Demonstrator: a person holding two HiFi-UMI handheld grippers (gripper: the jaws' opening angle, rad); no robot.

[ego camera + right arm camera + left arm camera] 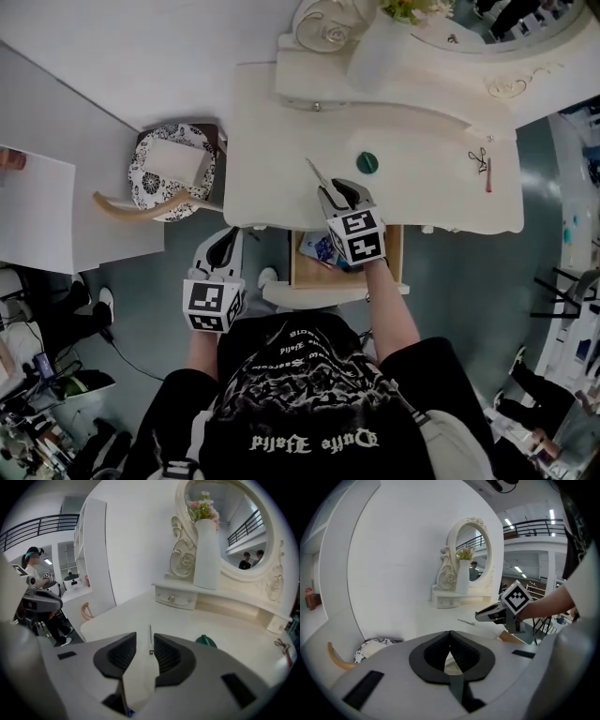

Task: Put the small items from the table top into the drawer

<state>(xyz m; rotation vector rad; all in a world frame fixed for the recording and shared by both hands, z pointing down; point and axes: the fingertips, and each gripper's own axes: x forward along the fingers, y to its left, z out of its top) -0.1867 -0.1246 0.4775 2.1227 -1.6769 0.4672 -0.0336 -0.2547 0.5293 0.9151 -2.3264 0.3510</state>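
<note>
Right gripper (145,641) tilted down, jaws apart, seemingly empty

A white vase (206,559) stands at the back edge of the table (431,192), by the oval mirror (234,531). A patterned chair (145,178) stands near its left edge.

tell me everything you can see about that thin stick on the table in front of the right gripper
The thin stick is a slim, straight, pale rod with a small dark tip at its near end. It lies flat on the white table top, left of the green round item. The right gripper has its jaws open around the near end, not pressing it.
</note>
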